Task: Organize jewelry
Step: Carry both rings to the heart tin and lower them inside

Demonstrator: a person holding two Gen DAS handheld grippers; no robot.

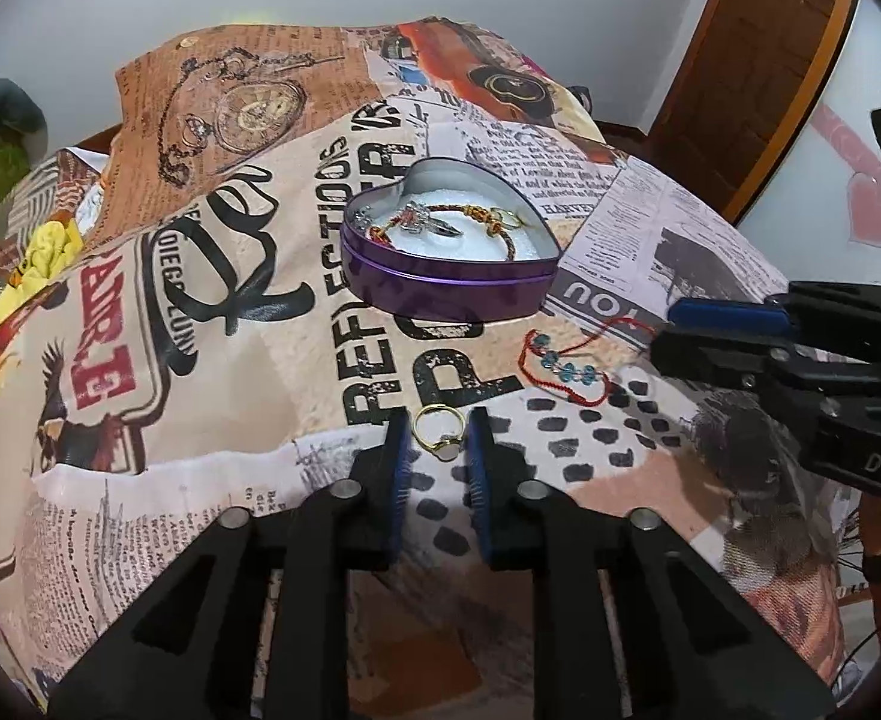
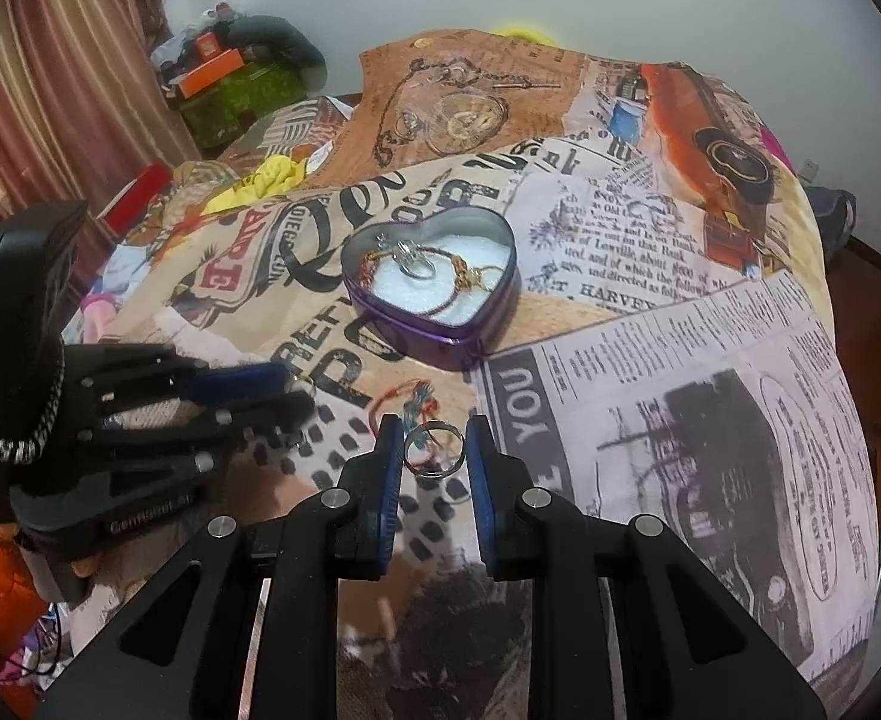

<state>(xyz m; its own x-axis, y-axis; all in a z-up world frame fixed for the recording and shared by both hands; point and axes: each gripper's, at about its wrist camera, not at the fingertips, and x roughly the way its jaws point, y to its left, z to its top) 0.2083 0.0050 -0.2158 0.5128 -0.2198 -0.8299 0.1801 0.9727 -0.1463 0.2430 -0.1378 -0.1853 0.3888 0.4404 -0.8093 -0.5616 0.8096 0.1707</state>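
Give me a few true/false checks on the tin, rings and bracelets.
1. The heart-shaped tin has no lid on. True.
2. The tin is empty. False: a braided bracelet and other jewelry lie in it.
3. A gold ring sits between the fingers of the left hand-held gripper. True.
4. The blue-bead bracelet lies inside the tin. False: it lies on the printed cloth beside the tin.

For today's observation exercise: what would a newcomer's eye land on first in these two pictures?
Probably the purple heart-shaped tin in the middle of the newspaper-print cloth, open with bracelets and rings inside. Next, a gold ring sits between the left gripper pads, and a silver ring between the right gripper pads.
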